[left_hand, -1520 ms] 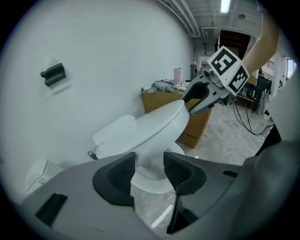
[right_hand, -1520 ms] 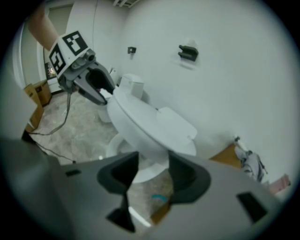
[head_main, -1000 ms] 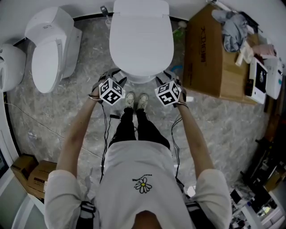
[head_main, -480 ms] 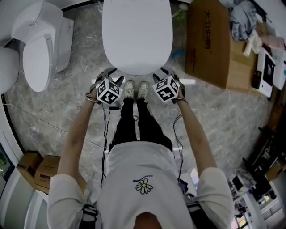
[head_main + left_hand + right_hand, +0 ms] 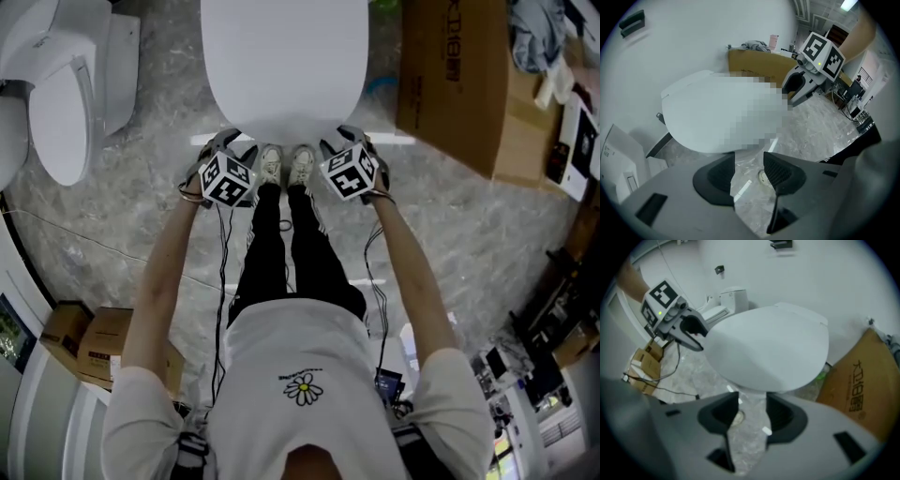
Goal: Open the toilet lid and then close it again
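The white toilet lid (image 5: 281, 66) lies shut on the bowl at the top middle of the head view. My left gripper (image 5: 223, 145) hangs just off the lid's front-left edge, and my right gripper (image 5: 343, 141) just off its front-right edge. Both point steeply down. In the left gripper view the lid (image 5: 703, 117) fills the space just beyond my open left gripper (image 5: 749, 171), with only floor between the pads. In the right gripper view the lid (image 5: 773, 348) sits just above my open right gripper (image 5: 751, 414), also empty. Neither gripper touches the lid.
A second white toilet (image 5: 66, 84) stands at the left. A large cardboard box (image 5: 459, 84) with clothes on it stands close at the right. The person's shoes (image 5: 286, 164) are between the grippers. Small boxes (image 5: 94, 342) and cables lie on the marble floor.
Both grippers have come down toward the lid's front edge, still level with each other. The toilet has slid up in the head view and looks larger. The jaws kept their width.
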A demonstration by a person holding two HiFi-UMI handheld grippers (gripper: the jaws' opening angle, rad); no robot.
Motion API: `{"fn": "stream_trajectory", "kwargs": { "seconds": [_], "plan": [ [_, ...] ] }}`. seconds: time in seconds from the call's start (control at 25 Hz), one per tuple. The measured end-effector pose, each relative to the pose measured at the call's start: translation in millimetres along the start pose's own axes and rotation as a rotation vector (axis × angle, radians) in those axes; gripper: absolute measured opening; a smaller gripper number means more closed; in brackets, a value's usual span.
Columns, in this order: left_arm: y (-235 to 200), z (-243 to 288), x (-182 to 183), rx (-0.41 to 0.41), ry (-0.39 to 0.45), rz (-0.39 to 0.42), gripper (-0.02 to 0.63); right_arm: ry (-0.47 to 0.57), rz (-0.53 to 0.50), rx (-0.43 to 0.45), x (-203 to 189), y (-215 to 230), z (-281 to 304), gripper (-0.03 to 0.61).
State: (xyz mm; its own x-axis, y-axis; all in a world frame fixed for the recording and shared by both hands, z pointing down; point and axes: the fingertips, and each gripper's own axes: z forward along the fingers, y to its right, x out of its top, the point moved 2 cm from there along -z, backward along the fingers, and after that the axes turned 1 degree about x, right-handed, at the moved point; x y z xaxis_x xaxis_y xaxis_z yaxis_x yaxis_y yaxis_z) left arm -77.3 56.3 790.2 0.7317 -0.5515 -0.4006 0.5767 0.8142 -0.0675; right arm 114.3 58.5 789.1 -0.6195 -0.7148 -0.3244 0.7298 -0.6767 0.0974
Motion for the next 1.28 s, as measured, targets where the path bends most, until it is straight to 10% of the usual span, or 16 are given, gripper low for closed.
{"fn": "stream_trajectory", "kwargs": {
  "seconds": [1.28],
  "plan": [
    [-1,74,-37,-0.044,-0.073,-0.047,0.209,-0.112,0.099,0.002,-27,6,73,0.201]
  ]
}}
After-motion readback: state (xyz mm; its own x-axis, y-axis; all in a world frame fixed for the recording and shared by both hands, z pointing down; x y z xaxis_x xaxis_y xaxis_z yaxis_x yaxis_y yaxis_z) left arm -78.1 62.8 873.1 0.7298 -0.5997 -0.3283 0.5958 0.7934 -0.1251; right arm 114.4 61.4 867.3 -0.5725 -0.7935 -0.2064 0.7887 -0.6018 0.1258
